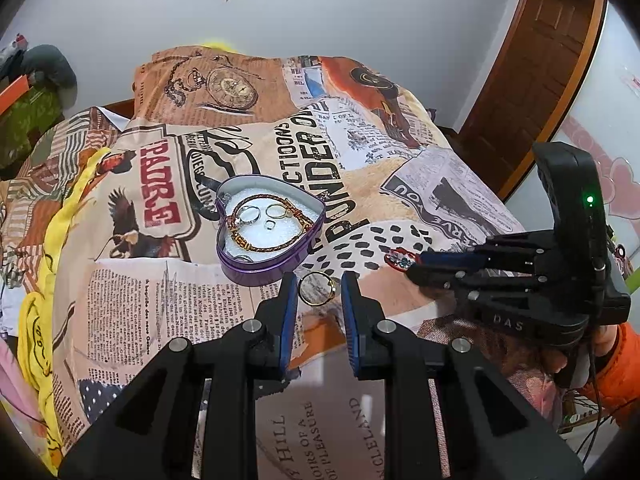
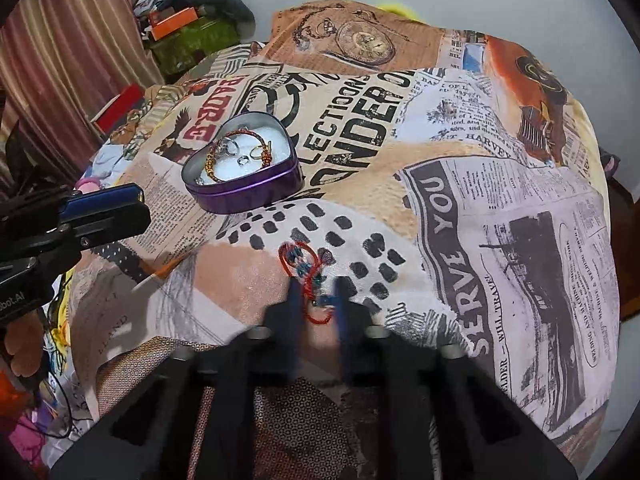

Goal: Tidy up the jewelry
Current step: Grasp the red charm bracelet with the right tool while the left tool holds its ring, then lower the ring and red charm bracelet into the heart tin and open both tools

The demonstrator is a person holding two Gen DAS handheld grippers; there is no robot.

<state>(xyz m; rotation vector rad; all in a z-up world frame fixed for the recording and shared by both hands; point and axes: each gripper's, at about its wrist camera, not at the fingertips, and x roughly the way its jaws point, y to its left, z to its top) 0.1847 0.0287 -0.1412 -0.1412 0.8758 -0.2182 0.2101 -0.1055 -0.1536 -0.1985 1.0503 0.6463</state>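
Observation:
A purple heart-shaped tin [image 1: 264, 274] [image 2: 248, 198] lies open on the printed cloth. On its white foam are a gold-brown bracelet [image 1: 280, 201] and several rings [image 1: 250, 214]. My left gripper [image 1: 320, 284] [image 2: 138, 200] hovers just in front of the tin. It is shut on a gold ring [image 1: 330, 285], which stands upright between the blue pads. To the right lies a red corded bracelet with blue beads [image 1: 400, 260] [image 2: 298, 256]. My right gripper [image 1: 412, 266] [image 2: 318, 296] is down on it, with blurred fingers either side of the near loop, closed on the cord.
A newspaper-print cloth [image 2: 460, 200] covers the whole work surface and drops off at its edges. A hand in an orange sleeve [image 1: 616, 360] holds the right gripper. A wooden door [image 1: 540, 60] stands at the far right. Boxes and clutter [image 2: 180, 20] sit by a curtain at the far left.

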